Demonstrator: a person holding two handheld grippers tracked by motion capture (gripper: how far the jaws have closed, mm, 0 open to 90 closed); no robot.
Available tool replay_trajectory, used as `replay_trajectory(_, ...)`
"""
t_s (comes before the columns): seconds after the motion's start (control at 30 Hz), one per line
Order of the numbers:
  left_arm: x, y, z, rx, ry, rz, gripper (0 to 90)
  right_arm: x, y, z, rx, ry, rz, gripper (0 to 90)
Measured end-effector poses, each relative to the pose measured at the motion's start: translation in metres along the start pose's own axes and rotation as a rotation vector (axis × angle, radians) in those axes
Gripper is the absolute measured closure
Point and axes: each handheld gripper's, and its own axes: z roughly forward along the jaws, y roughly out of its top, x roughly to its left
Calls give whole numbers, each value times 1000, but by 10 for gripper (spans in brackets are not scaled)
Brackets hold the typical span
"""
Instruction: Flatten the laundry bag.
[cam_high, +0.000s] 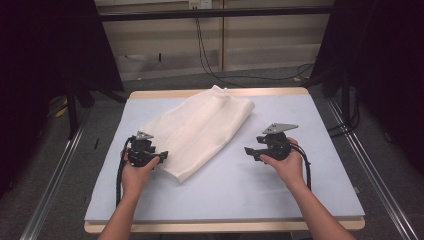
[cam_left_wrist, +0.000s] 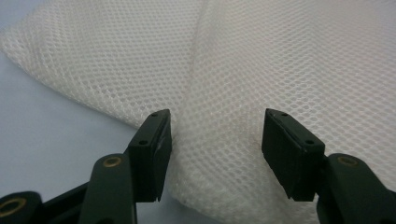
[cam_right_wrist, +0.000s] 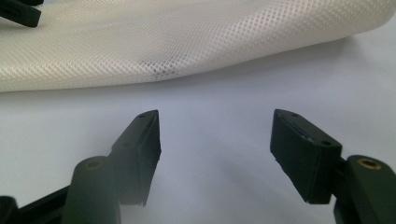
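Note:
A white mesh cloth (cam_high: 197, 130) lies folded diagonally across the pale blue table top (cam_high: 310, 125). My left gripper (cam_high: 162, 156) sits at the cloth's near left edge; in the left gripper view it is open (cam_left_wrist: 215, 140), and the mesh cloth (cam_left_wrist: 261, 70) lies between and beyond its jaws. My right gripper (cam_high: 248, 151) rests to the right of the cloth, jaws pointing left at it. In the right gripper view it stands open (cam_right_wrist: 215, 140) over bare table, with the mesh cloth (cam_right_wrist: 187, 42) a short way ahead. The other gripper's black tip (cam_right_wrist: 21, 11) shows at the top left.
The table has a wooden rim (cam_high: 220, 226) at its near edge. Metal rails (cam_high: 50, 175) run along the floor on both sides. Cables (cam_high: 210, 65) hang down the wall behind. Dark frame posts (cam_high: 72, 105) stand at the far corners.

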Motion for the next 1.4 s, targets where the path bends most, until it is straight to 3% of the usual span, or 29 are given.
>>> replay_trajectory(0.17,4,-2,5,25,-11,-14,441,0,-3,1,6,3,2,332)
replay_trajectory(0.2,5,-3,7,17,-22,-40,442,-1,-4,1,8,-2,3,337)
replay_trajectory(0.27,4,-2,6,32,-13,-30,453,-1,-5,1,14,-10,-1,340)
replay_trajectory(0.37,2,-1,6,42,-12,-24,509,-2,-6,1,10,-11,4,341)
replay_trajectory(0.5,0,1,5,63,-21,-53,577,-1,-7,1,16,-11,0,341)
replay_trajectory(0.57,1,1,3,63,-36,-82,672,1,-8,2,21,-9,-5,343)
replay_trajectory(0.73,3,1,-1,44,-54,-122,766,2,-9,4,23,-10,-9,343)
replay_trajectory(0.8,1,3,-3,65,-54,-85,801,2,-9,4,19,-7,-10,343)
replay_trajectory(0.83,1,3,-3,65,-54,-85,805,2,-9,4,19,-7,-10,343)
replay_trajectory(0.97,-3,6,-9,38,-55,-91,815,4,-8,4,13,-4,-13,343)
replay_trajectory(1.1,-10,13,-21,1,-84,-65,816,6,-7,4,15,-6,-13,342)
replay_trajectory(1.13,-18,17,-27,-24,-110,-42,816,6,-7,4,16,-5,-12,341)
replay_trajectory(1.27,-32,24,-34,-66,-139,-27,817,7,-7,4,11,5,-13,341)
replay_trajectory(1.33,-44,30,-37,-62,-172,28,819,11,-5,4,6,13,-21,339)
replay_trajectory(1.37,-44,30,-37,-62,-172,28,819,11,-5,4,6,13,-21,339)
replay_trajectory(1.4,-52,31,-36,-67,-196,37,819,15,-4,4,3,22,-25,335)
